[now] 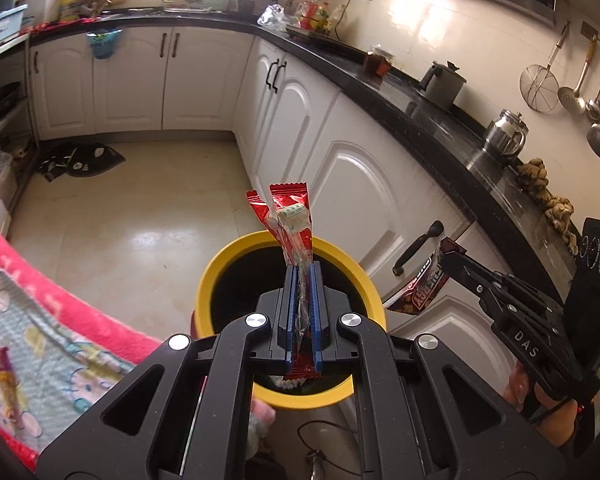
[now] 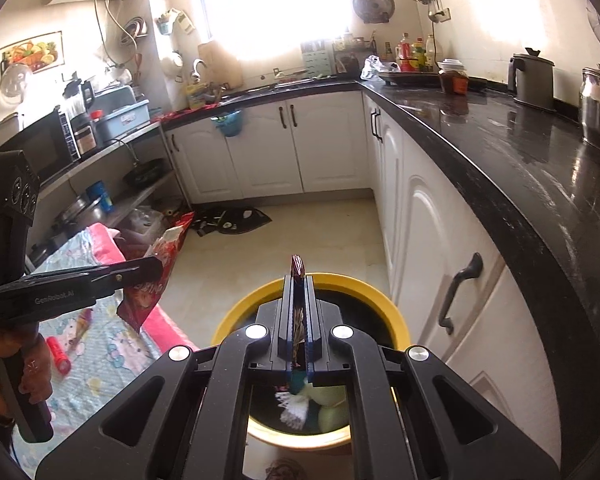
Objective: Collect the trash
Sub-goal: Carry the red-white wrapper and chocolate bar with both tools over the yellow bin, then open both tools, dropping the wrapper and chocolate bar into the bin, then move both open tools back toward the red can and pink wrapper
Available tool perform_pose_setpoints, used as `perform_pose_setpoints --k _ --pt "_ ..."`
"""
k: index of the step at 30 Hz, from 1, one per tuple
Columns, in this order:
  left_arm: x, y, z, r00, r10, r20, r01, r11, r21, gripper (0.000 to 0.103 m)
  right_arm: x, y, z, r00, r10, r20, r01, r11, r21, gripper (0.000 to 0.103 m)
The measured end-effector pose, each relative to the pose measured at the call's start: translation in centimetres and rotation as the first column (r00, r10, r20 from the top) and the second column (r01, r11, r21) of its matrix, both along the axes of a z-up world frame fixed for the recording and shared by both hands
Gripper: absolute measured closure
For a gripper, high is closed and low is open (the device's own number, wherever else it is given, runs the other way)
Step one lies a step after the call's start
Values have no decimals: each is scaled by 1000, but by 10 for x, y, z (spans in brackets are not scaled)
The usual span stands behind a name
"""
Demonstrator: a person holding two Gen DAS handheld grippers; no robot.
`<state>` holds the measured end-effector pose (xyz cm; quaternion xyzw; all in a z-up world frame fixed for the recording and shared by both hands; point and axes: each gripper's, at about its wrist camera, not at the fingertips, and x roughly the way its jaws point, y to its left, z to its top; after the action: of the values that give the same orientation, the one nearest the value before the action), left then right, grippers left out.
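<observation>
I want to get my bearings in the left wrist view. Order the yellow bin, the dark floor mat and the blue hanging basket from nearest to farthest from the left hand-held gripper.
1. Yellow bin, just under the left hand-held gripper.
2. Dark floor mat, on the floor, far left.
3. Blue hanging basket, on the far cabinet.

Wrapper (image 2: 298, 266) above yellow bin (image 2: 236, 312)

We see both views from cameras riding on the hand-held tools, angled down along their fingers, close above the yellow-rimmed bin (image 1: 220, 268) (image 2: 236, 308). Both share it, the white cabinets (image 1: 204, 76) (image 2: 324, 140) and black counter (image 1: 384, 80) (image 2: 500, 148); each view catches the other tool.
</observation>
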<state>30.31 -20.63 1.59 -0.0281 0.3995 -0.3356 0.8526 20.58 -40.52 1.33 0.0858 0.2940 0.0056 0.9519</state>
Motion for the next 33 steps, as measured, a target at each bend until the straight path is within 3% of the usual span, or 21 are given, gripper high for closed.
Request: perform_pose_setpoints --k 16,18,21,25,29,33 --pt "27 -35 -51 996 -15 -91 20 998 52 95 35 -8 -59 989 -18 -147 17 1000 -8 95" --pt "29 -34 -53 995 -11 -96 16 998 56 78 38 -8 -64 987 -19 -157 18 1000 -5 94" --pt "29 -29 -55 995 3 -100 2 999 54 69 41 -11 -68 986 -22 -167 22 1000 3 82" --pt "29 -16 -52 996 39 -85 -34 997 65 57 39 -11 -69 986 -23 -166 25 1000 9 76" --pt "25 2 -44 995 85 -58 -81 994 69 35 35 -5 -68 987 -21 -158 21 1000 -1 71" --pt "18 24 -36 992 122 -40 -119 991 66 23 33 1 -68 988 -44 -151 39 998 -40 57"
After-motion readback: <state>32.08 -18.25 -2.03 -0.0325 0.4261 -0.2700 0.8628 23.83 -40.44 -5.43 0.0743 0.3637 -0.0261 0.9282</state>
